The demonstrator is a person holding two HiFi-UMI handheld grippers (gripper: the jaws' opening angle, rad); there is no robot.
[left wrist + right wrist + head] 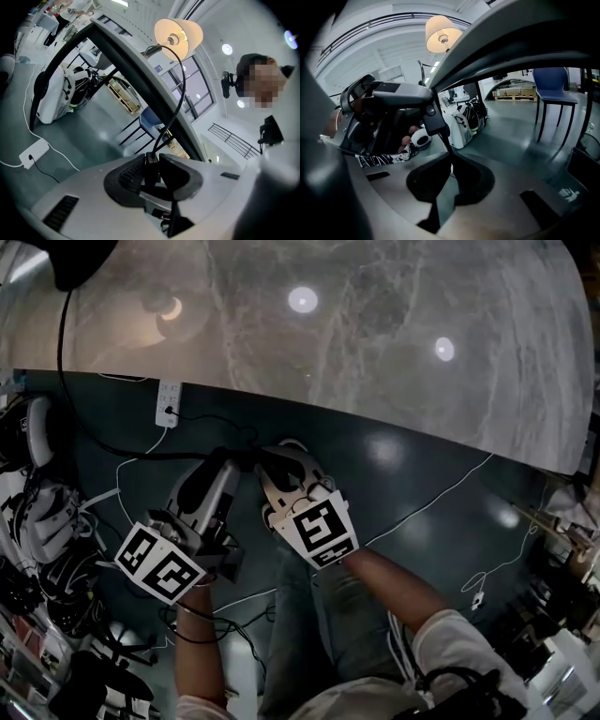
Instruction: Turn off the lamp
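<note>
While lamp [178, 35] glows, left gripper [156, 165] pinches switch [151, 159], right gripper [451, 162] clamps cord [444, 143].

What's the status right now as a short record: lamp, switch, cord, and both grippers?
lamp: lit, shade glowing
switch: inline on the black cord, between the fingers of the left gripper
cord: rises from the switch toward the lamp
left gripper: closed on the switch
right gripper: closed on the cord right beside the switch
power strip: on the floor by the table
task: lamp not yet off
</note>
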